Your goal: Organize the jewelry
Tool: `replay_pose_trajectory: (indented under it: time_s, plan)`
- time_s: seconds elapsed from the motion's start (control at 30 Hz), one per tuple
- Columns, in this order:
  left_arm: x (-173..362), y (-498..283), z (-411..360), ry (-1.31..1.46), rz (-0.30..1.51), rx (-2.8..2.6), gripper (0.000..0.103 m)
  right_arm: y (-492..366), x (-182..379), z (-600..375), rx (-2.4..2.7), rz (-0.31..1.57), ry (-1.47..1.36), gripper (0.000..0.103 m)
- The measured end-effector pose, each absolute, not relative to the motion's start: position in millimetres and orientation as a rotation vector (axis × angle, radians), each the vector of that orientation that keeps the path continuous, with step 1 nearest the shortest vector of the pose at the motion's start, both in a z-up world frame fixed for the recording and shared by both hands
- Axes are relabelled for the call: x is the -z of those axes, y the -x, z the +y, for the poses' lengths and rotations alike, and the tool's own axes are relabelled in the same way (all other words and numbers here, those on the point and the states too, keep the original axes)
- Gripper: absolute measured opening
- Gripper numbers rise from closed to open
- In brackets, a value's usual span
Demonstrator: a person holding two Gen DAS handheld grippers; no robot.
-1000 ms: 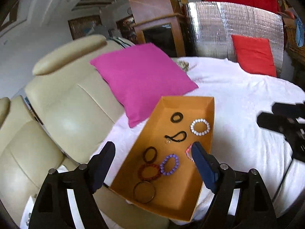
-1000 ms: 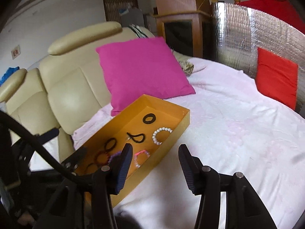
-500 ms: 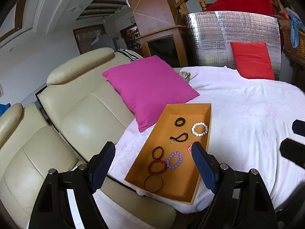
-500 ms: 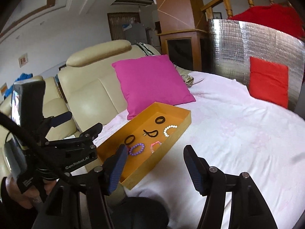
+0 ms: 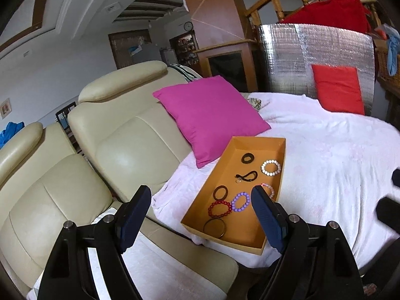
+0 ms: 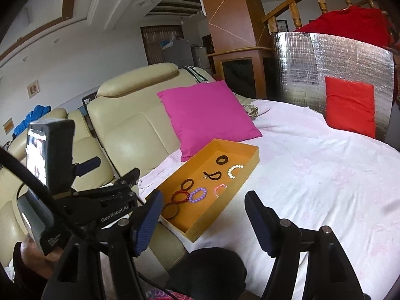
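Observation:
An orange tray (image 5: 252,147) (image 6: 247,180) lies on a white-covered round table. In it lie several bracelets and hair ties: a white bead bracelet (image 5: 271,168), a purple bead bracelet (image 5: 240,201) (image 6: 198,194), a red bead bracelet (image 5: 220,209), a pink one (image 5: 268,189) and dark rings. My left gripper (image 5: 201,215) is open and empty, held back from the tray's near end. My right gripper (image 6: 203,215) is open and empty, above the tray's near corner; the left gripper also shows in its view (image 6: 112,172).
A pink cushion (image 5: 210,115) leans on a cream leather sofa (image 5: 120,150) behind the tray. A red cushion (image 5: 337,88) rests against a silver foil panel (image 5: 312,57) at the table's far side. The white table cover (image 5: 337,162) spreads right of the tray.
Both grippers have pulled back and up from the tray, so it looks smaller and farther. Both stay open and empty.

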State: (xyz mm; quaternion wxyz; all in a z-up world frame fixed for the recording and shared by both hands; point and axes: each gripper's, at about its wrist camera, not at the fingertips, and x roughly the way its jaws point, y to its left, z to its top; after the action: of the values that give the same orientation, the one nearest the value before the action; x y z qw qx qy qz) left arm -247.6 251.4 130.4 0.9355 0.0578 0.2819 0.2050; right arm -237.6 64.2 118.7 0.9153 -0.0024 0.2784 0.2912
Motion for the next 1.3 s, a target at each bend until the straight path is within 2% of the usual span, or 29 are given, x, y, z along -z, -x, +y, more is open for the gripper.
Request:
replay_pose_trajectory:
  time_s: [1.3]
  plan:
    - [-147,273,282,-0.049,0.524,-0.486,0.083,241,-121,114,-0.472,0.564,0.066,0.073]
